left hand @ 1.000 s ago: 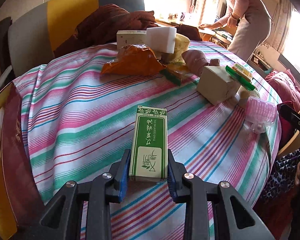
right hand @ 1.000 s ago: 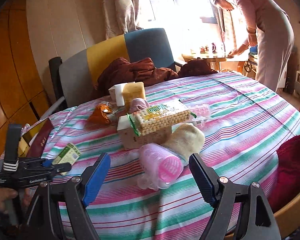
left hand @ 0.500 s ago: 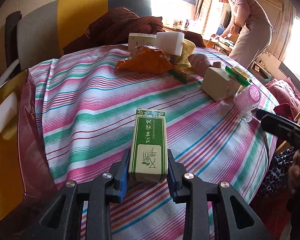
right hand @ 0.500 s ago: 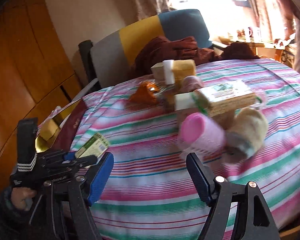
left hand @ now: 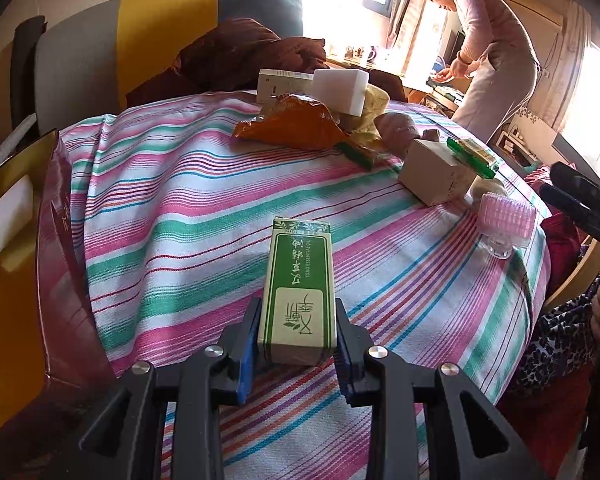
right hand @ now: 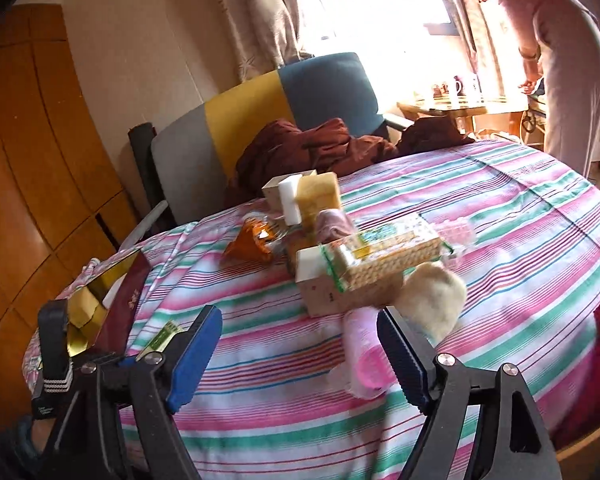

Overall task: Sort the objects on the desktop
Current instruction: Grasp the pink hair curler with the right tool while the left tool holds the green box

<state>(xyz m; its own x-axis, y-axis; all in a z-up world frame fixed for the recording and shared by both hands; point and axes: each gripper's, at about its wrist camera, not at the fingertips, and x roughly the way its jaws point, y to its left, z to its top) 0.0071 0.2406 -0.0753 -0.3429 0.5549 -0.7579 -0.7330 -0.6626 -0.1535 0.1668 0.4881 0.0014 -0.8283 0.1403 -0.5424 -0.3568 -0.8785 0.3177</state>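
Boxes, three: a beige box (left hand: 436, 176) in the pile, a white box (left hand: 284, 84) behind it, and a green box (left hand: 300, 292) in front of it. Sponges, three: a white sponge (left hand: 340, 88) and a yellow sponge (right hand: 318, 196) behind the beige box, and a second white sponge (left hand: 8, 216) in the one gold tray (left hand: 4, 320) far to its left. One orange bag (left hand: 296, 128). One snack pack (right hand: 388, 248) lies on the beige box, with one cream plush (right hand: 432, 300) beside it. Rollers, two: a pink roller (right hand: 366, 356) in front of it and a paler roller (right hand: 456, 236), blurred, behind it.
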